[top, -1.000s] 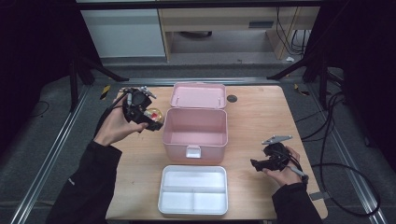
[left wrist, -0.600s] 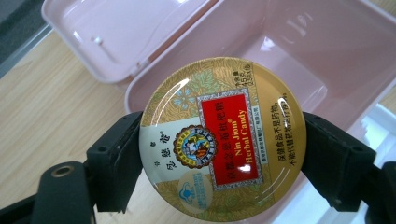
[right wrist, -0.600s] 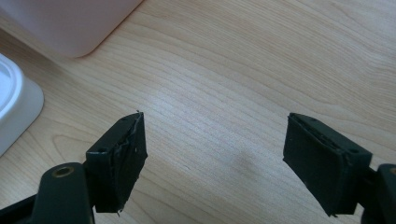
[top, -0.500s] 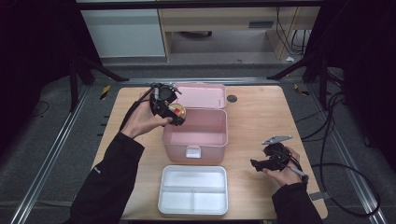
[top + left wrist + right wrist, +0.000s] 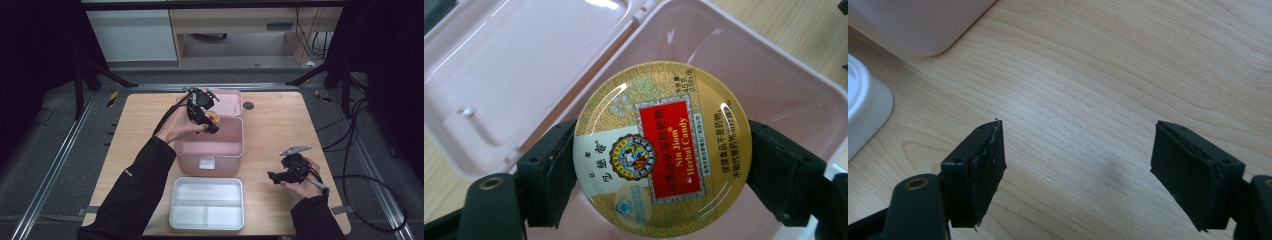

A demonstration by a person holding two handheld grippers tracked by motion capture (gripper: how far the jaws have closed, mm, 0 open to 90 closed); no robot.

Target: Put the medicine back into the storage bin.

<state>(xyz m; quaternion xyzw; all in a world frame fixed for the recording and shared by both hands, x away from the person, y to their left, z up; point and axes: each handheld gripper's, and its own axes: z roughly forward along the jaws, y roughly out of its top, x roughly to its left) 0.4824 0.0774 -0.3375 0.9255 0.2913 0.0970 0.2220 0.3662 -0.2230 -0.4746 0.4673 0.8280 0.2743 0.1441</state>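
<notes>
A round gold candy tin (image 5: 661, 147) with a red label sits clamped between the two black jaws of my left gripper (image 5: 661, 175). In the high view that left gripper (image 5: 209, 120) hovers with the tin (image 5: 214, 119) over the back left part of the open pink box (image 5: 210, 150). The box lid (image 5: 225, 100) lies folded back behind it. My right gripper (image 5: 275, 176) rests low over the bare wood at the table's right front. Its jaws stand wide apart in the right gripper view (image 5: 1083, 170), with nothing between them.
A white divided tray (image 5: 207, 202) lies at the front edge, just before the pink box. A small dark round spot (image 5: 248, 105) marks the wooden table (image 5: 280, 125) right of the lid. Black cables trail off the table's right side.
My left hand has carried the tin rightward, from beside the box's left wall to above its inside. The right hand has stayed where it was.
</notes>
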